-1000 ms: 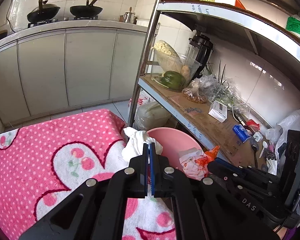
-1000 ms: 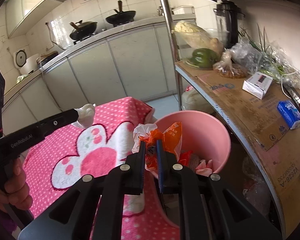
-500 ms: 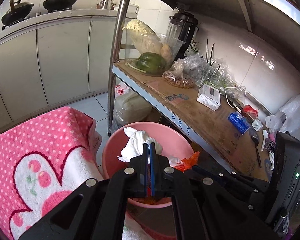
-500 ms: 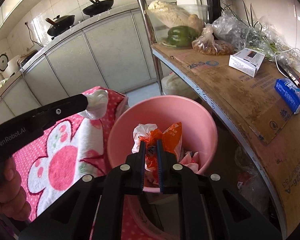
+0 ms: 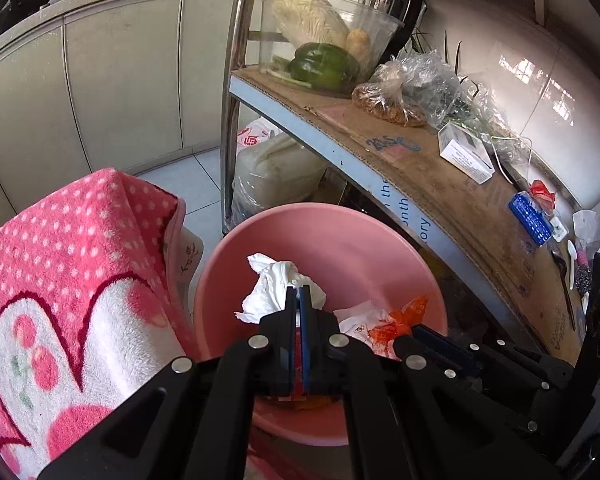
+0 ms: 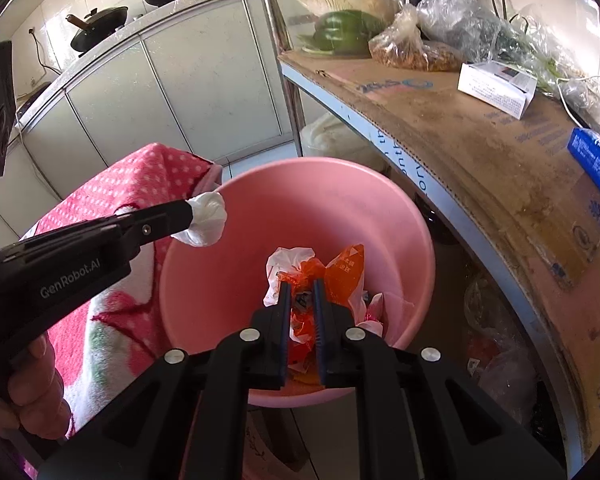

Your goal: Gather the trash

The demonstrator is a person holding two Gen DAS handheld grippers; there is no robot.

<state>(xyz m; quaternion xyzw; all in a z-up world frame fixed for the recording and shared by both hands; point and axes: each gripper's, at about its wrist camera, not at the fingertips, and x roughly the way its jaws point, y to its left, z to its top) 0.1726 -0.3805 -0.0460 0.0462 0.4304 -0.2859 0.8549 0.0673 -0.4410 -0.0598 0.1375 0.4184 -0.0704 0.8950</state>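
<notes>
**Both grippers over the pink basin, each holding trash: drop step**

The left gripper (image 5: pixel 298 294) is clamped on a crumpled white tissue (image 5: pixel 278 286); its fingers are nearly touching with the paper pinched between them. The right wrist view shows that tissue (image 6: pixel 206 220) held just above the near-left rim of the pink basin (image 6: pixel 380 208). The right gripper (image 6: pixel 302 292) is closed on an orange-and-white plastic wrapper (image 6: pixel 340 268), held over the basin's inner area, lower than the tissue.

Step in hand, as a judgement: depositing. Both pieces are above the basin and not yet let go. The next move calls for opening the jaws so each piece falls inside. The tissue sits close to the rim, so a small shift toward the centre looks safer before letting go. The wrapper is light and crinkled and may cling to the pads, so a wide opening would help.

The basin stands beside a surface covered with a pink polka-dot towel (image 5: pixel 80 280) and under the edge of a metal shelf lined with cardboard (image 5: pixel 440 184).

Hard to make out: the basin bottom is mostly blocked by the grippers and the held trash. Some pink and white scraps (image 6: pixel 374 312) show next to the wrapper; whether they lie loose in the basin or belong to the wrapper cannot be told. What the basin rests on is cut off. Print on the wrapper is unreadable.
</notes>
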